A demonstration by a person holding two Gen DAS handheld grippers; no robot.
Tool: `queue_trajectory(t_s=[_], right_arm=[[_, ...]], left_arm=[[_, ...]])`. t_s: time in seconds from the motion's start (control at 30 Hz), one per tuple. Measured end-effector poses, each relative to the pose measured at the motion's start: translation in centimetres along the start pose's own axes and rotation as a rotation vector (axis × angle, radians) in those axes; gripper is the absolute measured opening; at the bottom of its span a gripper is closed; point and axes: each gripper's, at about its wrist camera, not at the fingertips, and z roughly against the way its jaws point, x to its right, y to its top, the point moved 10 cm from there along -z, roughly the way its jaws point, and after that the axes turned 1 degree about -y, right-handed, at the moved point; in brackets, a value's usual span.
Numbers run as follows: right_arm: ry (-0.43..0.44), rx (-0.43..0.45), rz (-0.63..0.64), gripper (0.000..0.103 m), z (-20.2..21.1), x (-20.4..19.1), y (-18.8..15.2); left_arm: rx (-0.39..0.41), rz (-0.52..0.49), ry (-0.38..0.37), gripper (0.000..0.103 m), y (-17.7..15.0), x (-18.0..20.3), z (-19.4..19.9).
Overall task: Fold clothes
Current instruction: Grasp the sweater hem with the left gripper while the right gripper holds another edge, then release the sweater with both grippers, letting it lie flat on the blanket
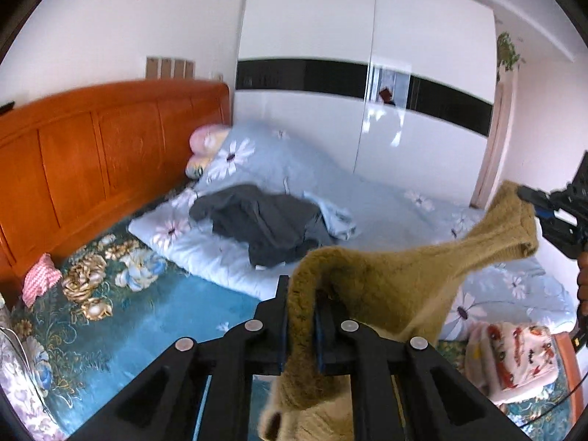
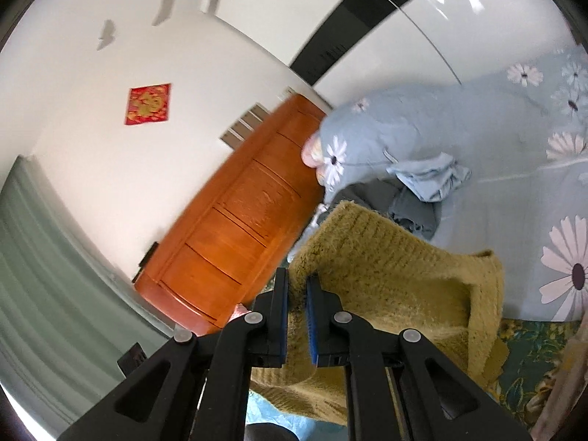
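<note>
mustard knit sweater [image 1: 397,279] hangs stretched between both tools above the bed [image 1: 147,330], left gripper [image 1: 302,325] and right gripper [image 2: 297,312] each clamped on an edge.

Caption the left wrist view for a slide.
Left hand-held gripper and right hand-held gripper hold a mustard sweater above the bed.

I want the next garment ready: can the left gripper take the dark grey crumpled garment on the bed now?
Probably not: the left gripper is shut on the mustard fuzzy sweater, though nothing covers the dark grey crumpled garment.
</note>
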Motion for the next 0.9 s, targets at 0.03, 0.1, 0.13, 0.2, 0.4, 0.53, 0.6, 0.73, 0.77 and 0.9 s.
queue_trajectory(t_s=[0.03, 0.1, 0.13, 0.2, 0.4, 0.53, 0.6, 0.73, 0.77, 0.9], right_arm=[[0.008, 0.010, 0.012, 0.009, 1.0, -0.7, -0.3], [0.025, 0.027, 0.036, 0.009, 2.9, -2.2, -1.1], [0.032, 0.032, 0.048, 0.009, 3.7, -2.9, -1.5], [0.045, 0.038, 0.079, 0.009, 5.2, -4.6, -2.2], [0.131, 0.063, 0.218, 0.009, 9.6, -11.5, -2.4], [0.130, 0.060, 0.281, 0.009, 10.0, -13.7, -1.4], [0.105, 0.033, 0.280, 0.009, 7.9, -12.9, -0.8], [0.010, -0.083, 0.158, 0.008, 0.4, -5.8, -0.8], [-0.030, -0.119, 0.110, 0.008, -2.0, -2.9, -1.3], [-0.161, -0.238, -0.055, 0.009, -9.8, 6.7, -4.5]], left_arm=[[0.014, 0.004, -0.008, 0.011, 0.2, 0.1, 0.8], [0.041, -0.008, -0.009, 0.010, 0.6, 0.4, 2.5], [0.054, -0.020, -0.003, 0.010, 0.7, 0.5, 3.3], [0.068, -0.028, 0.002, 0.010, 1.0, 0.5, 4.5], [0.161, -0.030, -0.013, 0.010, 4.9, -0.6, 10.7], [0.181, -0.102, 0.008, 0.010, 8.5, -1.0, 12.8], [0.148, -0.119, 0.038, 0.010, 9.0, -1.7, 11.1], [0.005, -0.071, 0.067, 0.010, 6.8, -4.6, 3.7], [-0.041, -0.050, 0.071, 0.010, 5.5, -5.5, 1.2], [-0.204, 0.024, 0.088, 0.010, 0.2, -8.1, -6.8]])
